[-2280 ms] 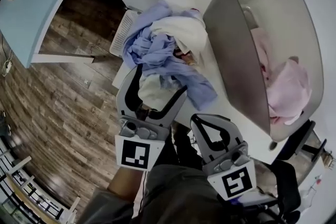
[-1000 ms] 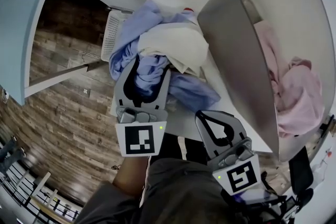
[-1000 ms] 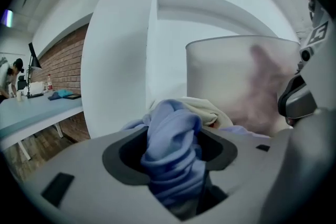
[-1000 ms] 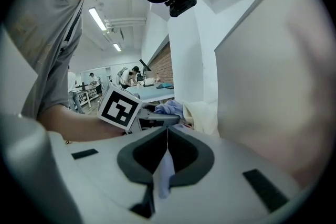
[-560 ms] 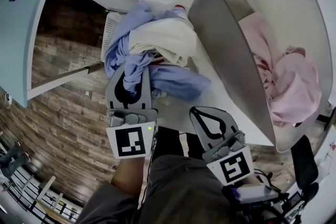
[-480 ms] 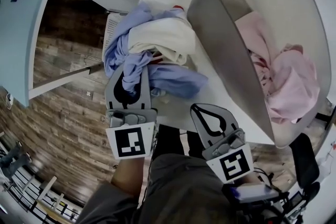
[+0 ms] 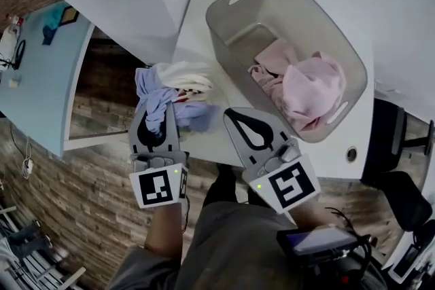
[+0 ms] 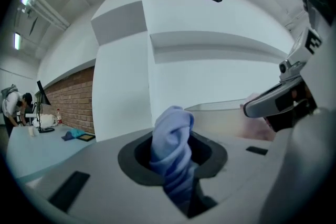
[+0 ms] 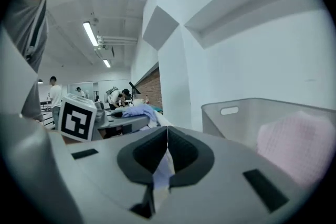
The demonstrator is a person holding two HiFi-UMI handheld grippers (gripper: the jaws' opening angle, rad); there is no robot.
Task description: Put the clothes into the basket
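Clothes (image 7: 178, 78): L gripper (image 7: 158, 111) just closed on blue garment (image 8: 170, 149); R gripper (image 7: 231, 113) pressed together, sliver (image 9: 164, 173) between unclear.

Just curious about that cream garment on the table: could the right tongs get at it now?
Probably yes, once opened. The right tongs are shut, and the cream garment lies uncovered; only the blue garment that the left tongs have just closed on hangs close beside it.

Left gripper (image 7: 155, 112), jaws just closing, pinches blue cloth (image 8: 172, 144); right gripper (image 7: 230, 113) pressed closed.
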